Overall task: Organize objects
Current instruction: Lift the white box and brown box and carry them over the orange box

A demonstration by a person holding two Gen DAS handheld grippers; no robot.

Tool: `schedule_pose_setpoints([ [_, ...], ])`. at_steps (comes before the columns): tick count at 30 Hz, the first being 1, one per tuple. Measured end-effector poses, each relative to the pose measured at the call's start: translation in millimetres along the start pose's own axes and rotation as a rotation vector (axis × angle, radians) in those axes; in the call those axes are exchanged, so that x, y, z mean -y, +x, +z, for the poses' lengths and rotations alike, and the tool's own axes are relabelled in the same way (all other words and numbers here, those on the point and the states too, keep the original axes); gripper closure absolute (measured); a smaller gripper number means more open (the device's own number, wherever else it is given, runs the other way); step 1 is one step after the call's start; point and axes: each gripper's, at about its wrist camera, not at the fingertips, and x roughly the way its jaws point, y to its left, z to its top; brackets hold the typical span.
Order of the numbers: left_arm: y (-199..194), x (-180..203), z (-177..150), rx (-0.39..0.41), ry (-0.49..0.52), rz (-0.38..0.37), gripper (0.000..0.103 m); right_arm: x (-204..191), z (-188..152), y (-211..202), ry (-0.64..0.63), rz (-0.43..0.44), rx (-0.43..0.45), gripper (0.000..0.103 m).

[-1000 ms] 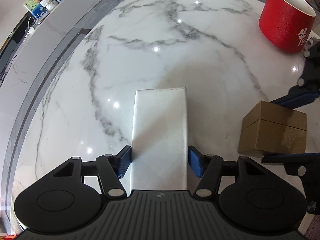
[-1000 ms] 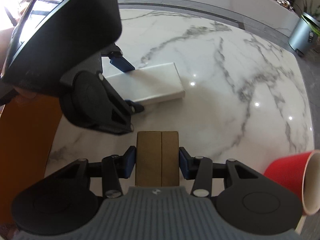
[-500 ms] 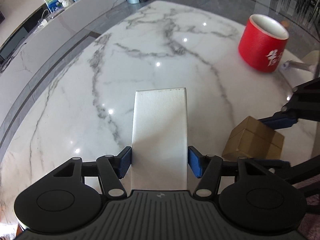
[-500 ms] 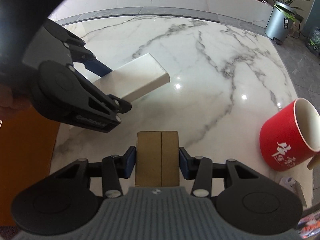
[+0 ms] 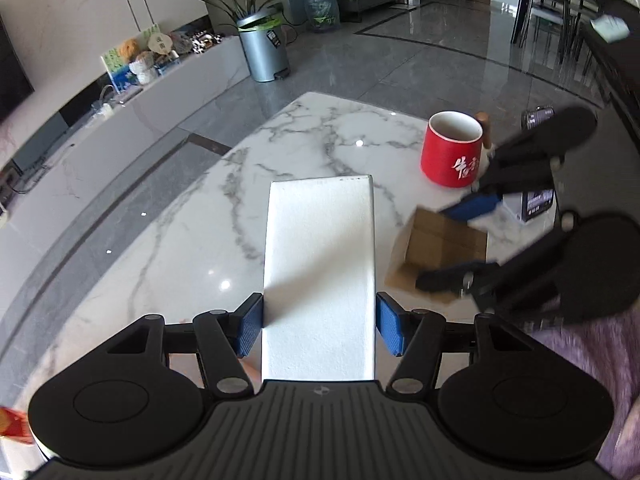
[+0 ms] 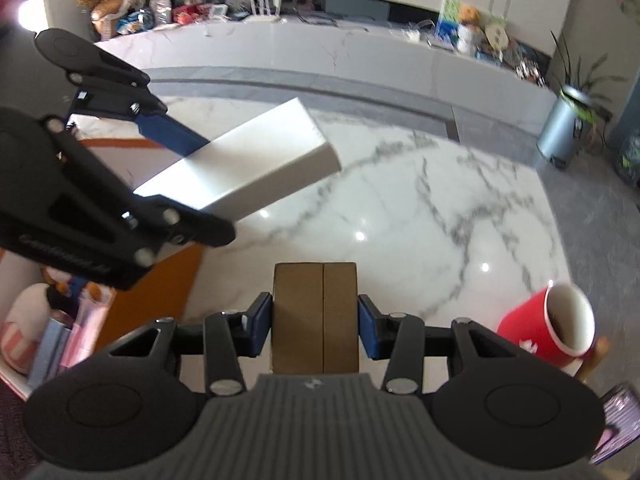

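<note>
My left gripper is shut on a long white box and holds it in the air above the marble table. The white box also shows in the right wrist view, tilted up. My right gripper is shut on a small brown cardboard box, also lifted off the table. The brown box shows in the left wrist view to the right of the white box, between the right gripper's fingers.
A red mug with a wooden handle stands at the table's far right; it also shows in the right wrist view. A phone lies near it. A grey bin stands on the floor beyond. An orange surface lies at the left.
Both grippers have risen well above the table with their boxes held. The views now tilt up and show the room beyond. The mug appears farther away.
</note>
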Motion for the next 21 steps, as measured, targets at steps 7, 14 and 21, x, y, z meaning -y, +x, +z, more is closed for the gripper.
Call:
schedule_pose_setpoints([
  [7, -38, -23, -35, -0.042, 0.077, 0.134, 0.034, -47, 43, -31, -0.15, 0.086, 0.081, 0.056],
  [14, 6, -36, -76, -0.15, 0.19, 0.164, 0.034, -103, 71, -18, -0.318, 0.18, 0.075, 0.056],
  [21, 51, -46, -101, -0.201, 0.339, 0.135, 0.034, -128, 87, 29, -0.391, 0.231, -0.021, 0.056],
])
